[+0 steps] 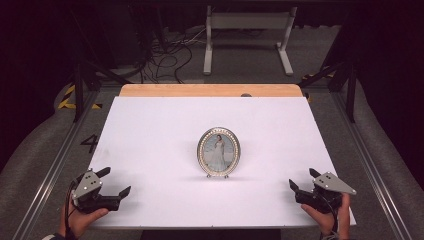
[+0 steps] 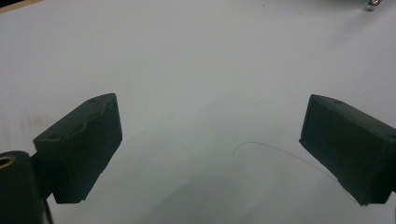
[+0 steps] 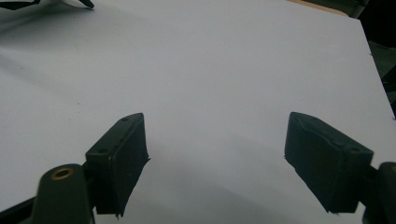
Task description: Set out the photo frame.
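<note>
An oval picture frame point(image 1: 218, 151) with a pearly rim and a portrait of a figure in white stands upright at the middle of the white sheet point(image 1: 165, 125). My left gripper point(image 1: 116, 180) point(image 2: 210, 102) rests near the front left corner, held by a hand. It is open, with bare sheet between its jaws. My right gripper point(image 1: 302, 177) point(image 3: 215, 116) sits near the front right corner in the other hand, also open and holding nothing. Both point inward toward the frame, each well short of it. A small metal foot point(image 2: 372, 5) shows at the top right of the left gripper view.
The sheet covers a wooden table whose bare strip point(image 1: 210, 90) shows along the far edge. Metal rails point(image 1: 55, 165) run along both sides. On the floor beyond are a white stand point(image 1: 247, 22) and loose cables point(image 1: 165, 55).
</note>
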